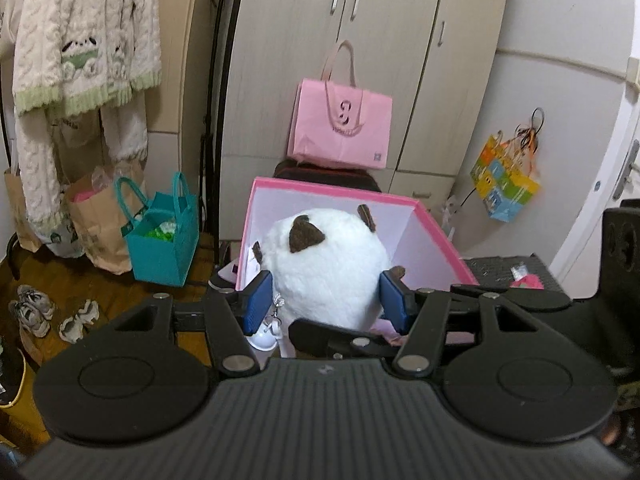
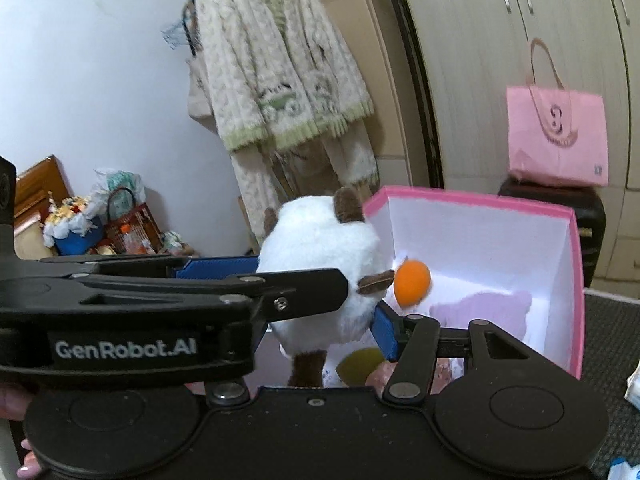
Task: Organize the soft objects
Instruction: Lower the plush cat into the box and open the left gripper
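One plush toy (image 1: 328,256), white with brown ears, is in hand; I count it as the item being moved now. Left gripper (image 1: 325,300): fingers closed partway, blue pads (image 1: 256,300) pressed into the toy's two flanks, so it has a firm hold on the toy. Right gripper (image 2: 316,328): one blue pad touches the toy's lower side, but the other finger is hidden behind the left gripper crossing the right wrist view, so I cannot tell whether it grips or how wide it stands. The toy hangs at the near left corner of the pink box (image 1: 320,186), partly over the rim and not yet resting inside. Progress, as I judge it: part done. The box already holds an orange ball (image 2: 412,282) and a lilac soft piece (image 2: 480,308), plus an olive thing and a pinkish thing near the front wall that I cannot identify. Left to do: lower the toy in and let go. A small pink item (image 1: 528,280) lies on the dark mat right of the box, possibly next in line. Surroundings: pink bag (image 1: 340,128) behind the box, teal bag (image 1: 164,240) and shoes (image 1: 32,308) on the floor, knit cardigan (image 1: 84,40) hanging at left. Obstacles: the box's near rim under the toy, the ball just beside it, and the two grippers crowding each other.
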Available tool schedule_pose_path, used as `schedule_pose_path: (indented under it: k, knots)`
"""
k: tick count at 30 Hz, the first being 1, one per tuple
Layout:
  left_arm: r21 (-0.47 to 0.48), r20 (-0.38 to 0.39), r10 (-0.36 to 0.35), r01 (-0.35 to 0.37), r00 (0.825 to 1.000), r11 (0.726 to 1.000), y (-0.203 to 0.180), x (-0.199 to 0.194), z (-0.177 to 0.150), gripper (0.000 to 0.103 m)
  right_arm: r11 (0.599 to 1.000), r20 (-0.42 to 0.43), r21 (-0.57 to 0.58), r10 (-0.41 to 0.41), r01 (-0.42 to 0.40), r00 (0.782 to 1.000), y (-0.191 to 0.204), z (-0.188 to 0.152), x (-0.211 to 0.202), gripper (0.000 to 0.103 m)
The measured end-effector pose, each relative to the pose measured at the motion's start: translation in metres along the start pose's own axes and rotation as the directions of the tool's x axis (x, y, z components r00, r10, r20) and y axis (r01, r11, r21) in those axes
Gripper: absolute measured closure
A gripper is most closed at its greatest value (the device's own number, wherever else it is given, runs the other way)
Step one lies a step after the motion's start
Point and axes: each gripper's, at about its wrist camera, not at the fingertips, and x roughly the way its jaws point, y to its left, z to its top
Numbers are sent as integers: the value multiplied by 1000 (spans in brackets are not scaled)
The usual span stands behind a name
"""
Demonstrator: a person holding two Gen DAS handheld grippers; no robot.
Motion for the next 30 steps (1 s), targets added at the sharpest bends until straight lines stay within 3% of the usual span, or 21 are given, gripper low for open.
schedule_pose_path:
  k: [3, 7, 16, 30]
  knots:
    - [8, -20, 35, -35, 999, 999, 1, 9, -3, 46, 1000, -59, -7, -9, 8, 998, 2, -2, 8, 39]
    - [16, -30, 74, -74, 997, 997, -1, 8, -8, 45, 996, -61, -78, -44, 39, 997, 8, -7, 0, 29]
    - [63, 13, 79, -79, 997, 995, -20, -26, -12, 34, 976, -45, -199, -97, 86, 994, 15, -9, -38, 28]
    - [132, 60, 101, -108, 993, 985, -48, -79, -30, 32, 959, 13, -258, -117, 116, 993, 10, -21, -131, 28]
